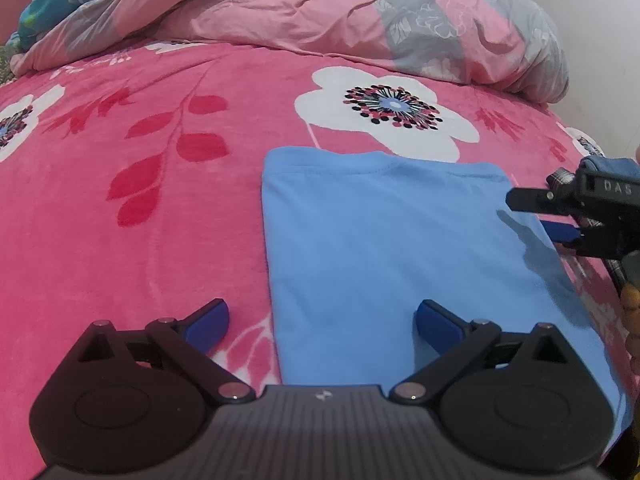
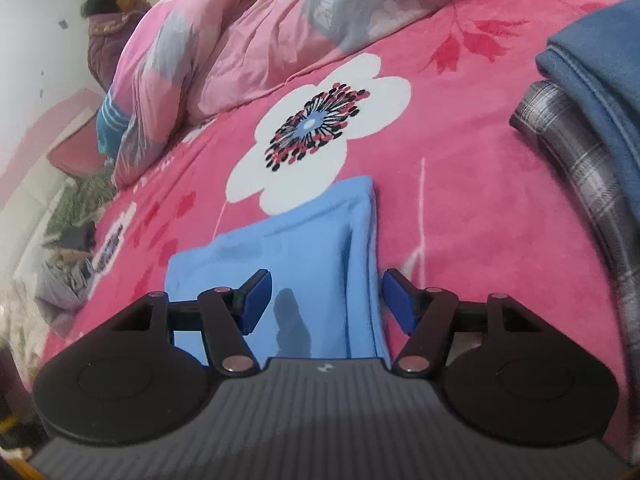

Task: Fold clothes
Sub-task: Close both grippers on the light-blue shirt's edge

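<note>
A light blue garment (image 1: 400, 260) lies folded into a flat rectangle on the pink floral blanket (image 1: 140, 240). My left gripper (image 1: 322, 320) hovers over its near left edge, open, with nothing between the blue pads. In the right wrist view the same blue garment (image 2: 300, 248) lies under my right gripper (image 2: 326, 300), whose jaws stand open and apart from the cloth, straddling its right-hand folded edge. The right gripper (image 1: 540, 218) also shows at the right edge of the left wrist view, just above the garment's far right side.
A crumpled pink and grey duvet (image 1: 360, 12) is heaped at the back of the bed. A folded dark blue garment (image 2: 600, 92) rests on a grey plaid one (image 2: 576, 168) to the right. A person (image 2: 114, 28) sits at the far left, beyond the bed.
</note>
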